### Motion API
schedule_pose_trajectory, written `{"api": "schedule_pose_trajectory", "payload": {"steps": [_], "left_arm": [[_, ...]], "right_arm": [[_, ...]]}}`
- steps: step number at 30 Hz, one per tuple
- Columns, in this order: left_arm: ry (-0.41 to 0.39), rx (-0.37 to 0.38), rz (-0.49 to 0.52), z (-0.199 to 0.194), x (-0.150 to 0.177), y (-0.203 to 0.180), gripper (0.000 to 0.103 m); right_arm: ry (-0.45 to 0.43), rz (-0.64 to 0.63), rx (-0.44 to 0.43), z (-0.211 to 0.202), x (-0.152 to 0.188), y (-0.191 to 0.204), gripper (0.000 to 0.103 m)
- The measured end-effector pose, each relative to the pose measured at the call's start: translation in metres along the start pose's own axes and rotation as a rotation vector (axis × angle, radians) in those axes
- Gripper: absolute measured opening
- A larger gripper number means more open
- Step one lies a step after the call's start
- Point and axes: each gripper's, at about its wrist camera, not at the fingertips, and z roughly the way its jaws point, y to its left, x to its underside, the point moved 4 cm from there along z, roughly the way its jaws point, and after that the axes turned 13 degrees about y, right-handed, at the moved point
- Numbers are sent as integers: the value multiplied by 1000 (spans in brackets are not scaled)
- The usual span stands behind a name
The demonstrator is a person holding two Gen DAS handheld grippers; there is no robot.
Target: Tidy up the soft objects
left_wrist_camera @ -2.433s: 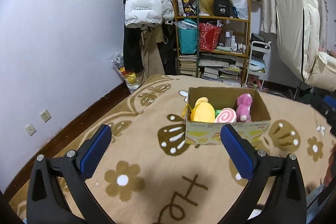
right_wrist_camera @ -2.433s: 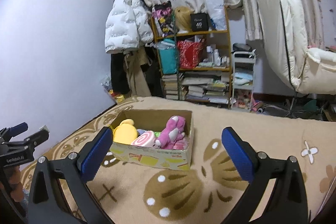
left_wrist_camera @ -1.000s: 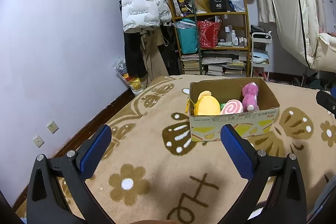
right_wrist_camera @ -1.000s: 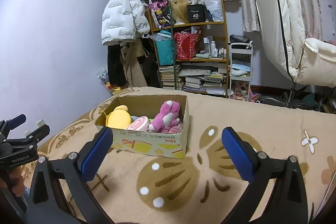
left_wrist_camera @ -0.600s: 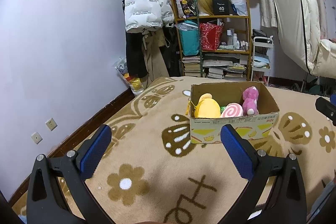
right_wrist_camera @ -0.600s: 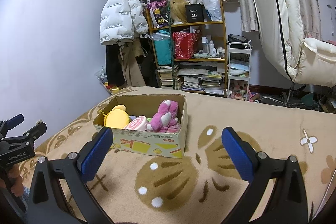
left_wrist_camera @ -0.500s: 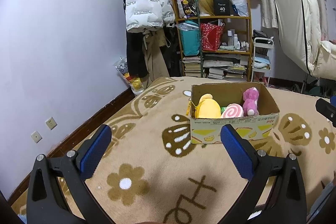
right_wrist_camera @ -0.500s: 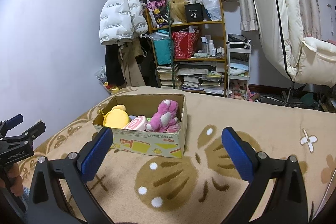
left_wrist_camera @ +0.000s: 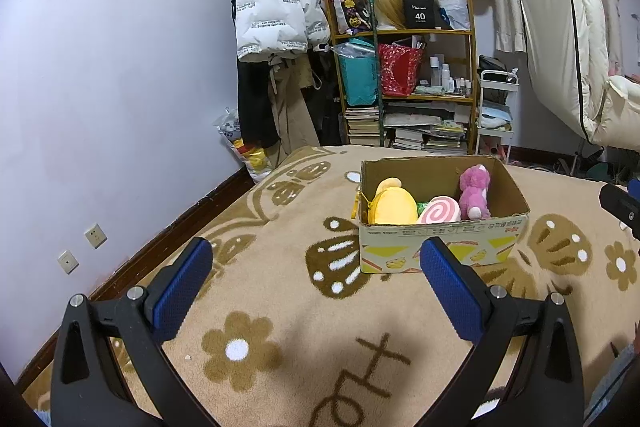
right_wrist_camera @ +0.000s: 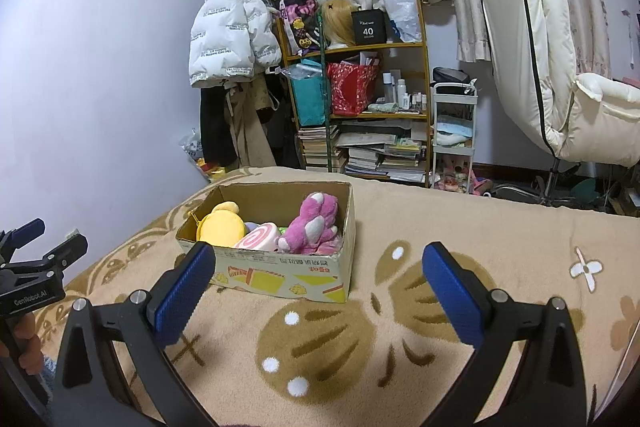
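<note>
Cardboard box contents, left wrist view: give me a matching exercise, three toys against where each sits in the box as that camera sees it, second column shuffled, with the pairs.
The cardboard box stands on the patterned blanket; both grippers are open and empty.

Column 1
1. yellow plush
2. pink swirl roll plush
3. magenta plush bear

Column 2
A. right side, upright near the right wall
B. left side, against the left wall
C. middle, against the near wall

Pairs: 1-B, 2-C, 3-A
</note>
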Motion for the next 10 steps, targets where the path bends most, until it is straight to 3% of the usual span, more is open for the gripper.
{"api": "schedule_pose_trajectory", "payload": {"steps": [10], "left_arm": [[2, 9, 4, -2, 2, -2, 102]], "right_arm": [[4, 2, 3, -1, 0, 1, 103]]}}
